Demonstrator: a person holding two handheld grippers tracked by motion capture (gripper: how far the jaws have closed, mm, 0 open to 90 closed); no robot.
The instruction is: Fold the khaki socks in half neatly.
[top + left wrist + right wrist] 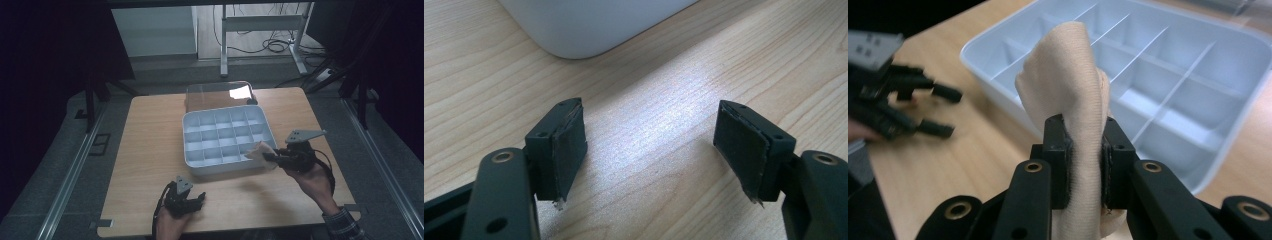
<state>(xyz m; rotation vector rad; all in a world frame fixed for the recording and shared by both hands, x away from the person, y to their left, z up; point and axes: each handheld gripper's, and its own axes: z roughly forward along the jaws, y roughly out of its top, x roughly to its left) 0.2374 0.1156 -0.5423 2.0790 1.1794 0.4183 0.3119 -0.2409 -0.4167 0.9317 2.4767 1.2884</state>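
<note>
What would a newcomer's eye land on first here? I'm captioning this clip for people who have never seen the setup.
Probably the beige cloth pinched upright in the right gripper, held over the near right corner of the white divided tray at the table's middle. Next, the left gripper near the table's front edge, jaws apart, nothing between them.

Place: lab or test room
Signs: black curtains (45, 50); floor cables (270, 45); metal frame (260, 22); lone wooden table (150, 150)
</note>
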